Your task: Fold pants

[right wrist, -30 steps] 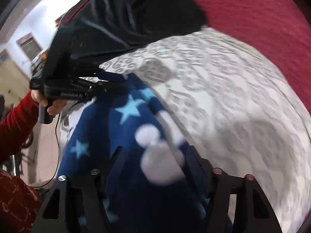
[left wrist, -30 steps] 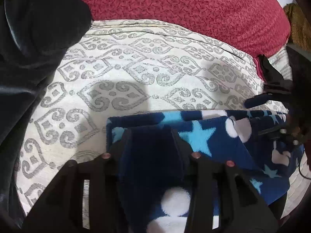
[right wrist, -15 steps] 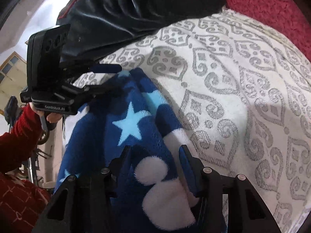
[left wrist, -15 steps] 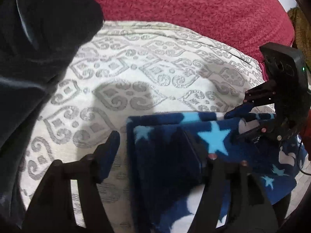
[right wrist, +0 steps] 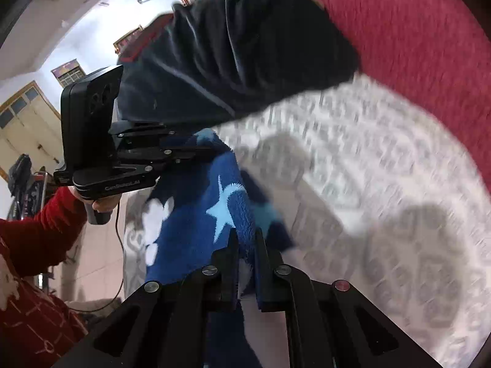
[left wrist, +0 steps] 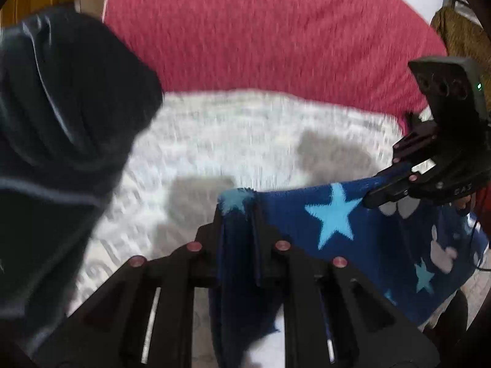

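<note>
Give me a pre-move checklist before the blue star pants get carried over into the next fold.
1. Left gripper clamped on the blue star pants: ok, its jaws have just closed with a corner of fleece pinched between them.
2. Right gripper clamped on the pants: ok, its jaws have just closed on the other corner.
3. Edge between the two grippers taut: ok, it spans them fairly straight.
4. Landing area on the patterned white cloth: ok, bare ahead of the grippers.
5. Dark garment out of the way: cannot tell, it lies close on the left.
6. Lower end of the pants hanging free: cannot tell, out of view.
</note>
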`<state>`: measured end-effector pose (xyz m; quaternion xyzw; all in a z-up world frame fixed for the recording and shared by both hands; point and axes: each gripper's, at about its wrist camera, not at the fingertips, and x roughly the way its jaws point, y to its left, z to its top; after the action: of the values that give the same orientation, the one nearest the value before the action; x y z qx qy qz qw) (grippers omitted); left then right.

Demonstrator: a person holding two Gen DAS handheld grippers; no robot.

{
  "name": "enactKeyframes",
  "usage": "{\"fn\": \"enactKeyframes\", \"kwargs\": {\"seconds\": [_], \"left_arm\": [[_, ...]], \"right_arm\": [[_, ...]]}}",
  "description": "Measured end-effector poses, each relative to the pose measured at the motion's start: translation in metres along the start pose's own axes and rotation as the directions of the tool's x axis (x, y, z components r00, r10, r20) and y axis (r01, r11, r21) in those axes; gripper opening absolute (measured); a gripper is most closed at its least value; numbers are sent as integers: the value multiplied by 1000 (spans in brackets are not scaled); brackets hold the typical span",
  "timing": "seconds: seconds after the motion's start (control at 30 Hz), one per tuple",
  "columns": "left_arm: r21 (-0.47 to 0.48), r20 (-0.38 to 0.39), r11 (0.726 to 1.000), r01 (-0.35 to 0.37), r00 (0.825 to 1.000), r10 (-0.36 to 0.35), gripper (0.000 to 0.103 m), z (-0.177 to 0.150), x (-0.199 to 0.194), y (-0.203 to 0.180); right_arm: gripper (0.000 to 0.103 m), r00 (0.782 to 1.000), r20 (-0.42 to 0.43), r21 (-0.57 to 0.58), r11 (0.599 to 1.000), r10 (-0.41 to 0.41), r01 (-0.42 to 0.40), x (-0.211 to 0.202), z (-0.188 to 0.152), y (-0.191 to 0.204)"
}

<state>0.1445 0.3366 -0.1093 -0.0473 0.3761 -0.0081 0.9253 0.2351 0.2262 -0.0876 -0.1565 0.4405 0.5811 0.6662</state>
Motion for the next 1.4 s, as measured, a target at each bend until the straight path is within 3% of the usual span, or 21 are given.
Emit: {"fn": "enactKeyframes", "kwargs": {"seconds": [0.1,0.2,0.27,0.33,0.4,0.47,0.57,0.63,0.77,0.87,0.93,1.0,1.03,1.07,1.1,1.17,1.27,1.33,1.4], "left_arm": [[26,-10,999,-26,1000,27,18,15,16,4],[-8,-166,1000,-20,986,18,19,9,59,15],[-32,-248,999,-24,969,16,19,-3,73,19],[-46,-247,998,-45,968,33,20,-13,70,23],[-84,-228,995,-49,973,28,37,-18,56,29],[-143,-197,987,-71,979,41,47,-20,38,40],[-223,-147,974,-47,989,15,47,-28,6,54],[-245,-115,969,8,993,-37,47,-41,-16,57],[-188,-120,976,112,983,-136,47,-67,-34,36],[-132,-200,982,132,967,-157,47,-80,-16,14],[-78,-217,992,96,970,-111,47,-81,-2,3],[-72,-236,995,74,968,-89,46,-81,12,0],[-98,-237,991,91,965,-112,37,-80,16,1],[-112,-233,988,105,964,-129,4,-78,17,3],[-110,-227,988,108,965,-131,6,-73,15,2],[-102,-147,992,80,985,-95,6,-59,-8,1],[-88,-50,990,111,992,-115,7,-34,-55,6],[-56,-61,998,39,997,-42,8,-34,-60,7],[-52,-140,999,-12,990,4,8,-44,-47,12]], "right_arm": [[7,999,-6,-18,999,-47,47,4,17,-10],[10,994,-108,15,999,-33,34,43,19,-30],[12,968,-241,22,996,-77,84,82,10,-40],[18,949,-283,7,989,-139,147,101,0,-44],[28,962,-228,50,985,-152,167,92,-2,-49],[43,957,-181,85,966,-224,243,72,-1,-53],[47,935,-111,101,932,-337,347,34,-2,-42],[47,938,-70,77,936,-338,343,10,-10,-15],[47,955,-42,-41,956,-293,292,-9,-48,66],[47,932,-69,-73,933,-357,352,-16,-89,105],[47,916,-99,2,921,-388,390,-30,-117,109],[47,903,-129,148,892,-410,426,-53,-148,103],[47,889,-144,236,857,-435,457,-70,-167,98],[47,874,-153,291,824,-461,485,-82,-179,95],[47,854,-167,339,785,-493,519,-96,-193,94],[47,815,-196,416,707,-545,572,-121,-217,94],[47,790,-203,505,630,-579,591,-151,-242,97],[47,785,-193,542,604,-588,585,-160,-250,99],[48,786,-182,561,594,-592,577,-162,-257,100]]}}
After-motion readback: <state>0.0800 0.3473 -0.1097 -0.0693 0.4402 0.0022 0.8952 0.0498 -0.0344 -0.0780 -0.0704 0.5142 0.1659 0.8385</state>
